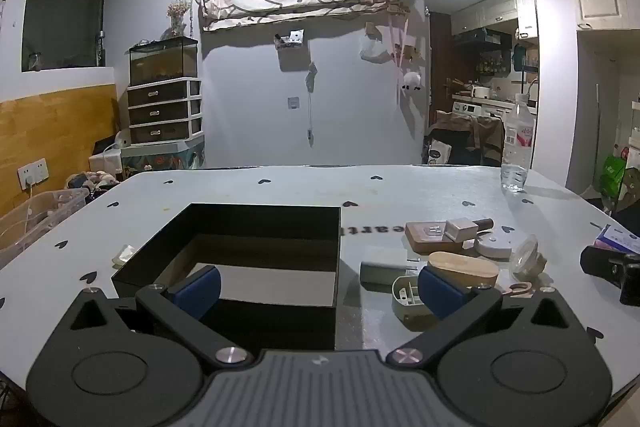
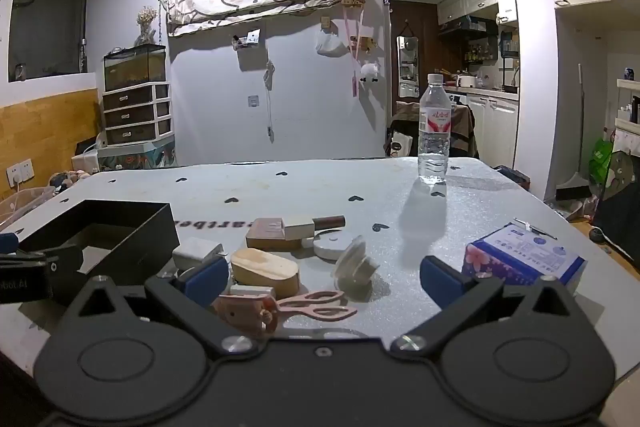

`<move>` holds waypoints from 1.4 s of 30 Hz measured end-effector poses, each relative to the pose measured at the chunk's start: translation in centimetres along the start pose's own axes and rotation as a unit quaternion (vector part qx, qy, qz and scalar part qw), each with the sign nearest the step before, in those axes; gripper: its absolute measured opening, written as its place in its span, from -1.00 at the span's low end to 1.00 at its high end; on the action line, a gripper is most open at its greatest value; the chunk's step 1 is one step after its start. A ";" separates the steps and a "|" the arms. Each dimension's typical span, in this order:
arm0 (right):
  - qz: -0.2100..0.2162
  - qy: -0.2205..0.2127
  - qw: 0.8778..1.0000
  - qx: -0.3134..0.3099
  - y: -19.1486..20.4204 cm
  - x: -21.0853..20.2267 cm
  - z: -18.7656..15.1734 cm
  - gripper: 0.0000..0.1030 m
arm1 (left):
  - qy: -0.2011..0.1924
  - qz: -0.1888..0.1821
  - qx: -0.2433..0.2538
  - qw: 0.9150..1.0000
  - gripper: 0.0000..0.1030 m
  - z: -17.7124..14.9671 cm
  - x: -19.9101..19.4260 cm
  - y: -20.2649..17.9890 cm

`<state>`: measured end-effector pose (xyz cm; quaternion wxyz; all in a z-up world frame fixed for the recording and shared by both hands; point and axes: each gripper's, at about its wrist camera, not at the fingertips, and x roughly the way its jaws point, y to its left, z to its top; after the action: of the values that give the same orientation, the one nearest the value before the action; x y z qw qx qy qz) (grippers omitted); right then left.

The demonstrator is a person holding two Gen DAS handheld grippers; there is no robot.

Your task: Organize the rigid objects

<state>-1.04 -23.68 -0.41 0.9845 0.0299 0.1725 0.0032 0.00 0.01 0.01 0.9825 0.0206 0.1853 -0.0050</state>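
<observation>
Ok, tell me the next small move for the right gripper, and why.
Probably ease the right gripper forward and down over the pink plastic scissors. Both grippers are open and hold nothing, the scissors lie nearest, just ahead of its fingers, and the open black rectangular box to the left looks empty.

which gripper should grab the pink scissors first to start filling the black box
Right. The right gripper is open with the pink scissors lying directly between its fingers. The left gripper is open over the black box, which looks empty, and its view barely shows the scissors.
</observation>
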 end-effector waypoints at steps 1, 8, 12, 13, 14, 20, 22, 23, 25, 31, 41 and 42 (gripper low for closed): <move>0.001 0.000 1.000 0.001 0.0 0.0 0.0 1.00 | -0.001 0.000 0.000 1.000 1.00 0.0 0.0 0.0; 0.001 0.001 1.000 0.000 0.0 0.0 0.0 1.00 | 0.001 -0.001 -0.001 1.000 1.00 0.0 0.0 0.0; 0.000 0.002 1.000 0.000 0.0 0.0 0.0 1.00 | 0.001 -0.001 -0.002 1.000 1.00 0.0 0.0 0.0; 0.000 0.002 1.000 0.000 0.0 0.0 0.0 1.00 | 0.002 -0.001 -0.002 1.000 1.00 0.0 0.0 0.0; 0.000 0.002 1.000 0.000 0.1 0.0 0.0 1.00 | 0.002 -0.001 -0.002 1.000 1.00 0.0 0.0 0.0; 0.000 0.002 1.000 0.000 0.1 0.0 0.0 1.00 | 0.002 -0.001 -0.003 1.000 1.00 0.0 0.0 0.0; 0.000 0.003 1.000 0.000 0.1 0.0 0.0 1.00 | 0.002 -0.001 -0.003 1.000 1.00 0.0 0.0 0.0; 0.000 0.003 1.000 0.000 0.1 0.0 0.0 1.00 | 0.002 -0.001 -0.003 1.000 1.00 0.0 0.0 0.0; 0.000 0.003 1.000 0.000 0.1 0.0 0.0 1.00 | 0.003 -0.001 -0.003 1.000 1.00 0.0 0.0 0.0; 0.000 0.003 1.000 0.000 0.1 0.0 0.0 1.00 | 0.003 -0.001 -0.003 1.000 1.00 0.0 0.0 0.0; 0.000 0.004 1.000 0.000 0.1 0.1 0.0 1.00 | 0.004 -0.002 -0.004 1.000 1.00 0.0 0.0 0.0; 0.000 0.005 1.000 0.000 0.1 0.1 0.0 1.00 | 0.004 -0.002 -0.004 1.000 1.00 0.0 0.0 0.0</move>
<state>-0.99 -23.60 -0.46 0.9837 0.0303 0.1771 0.0032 0.02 0.02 0.02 0.9817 0.0163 0.1896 -0.0062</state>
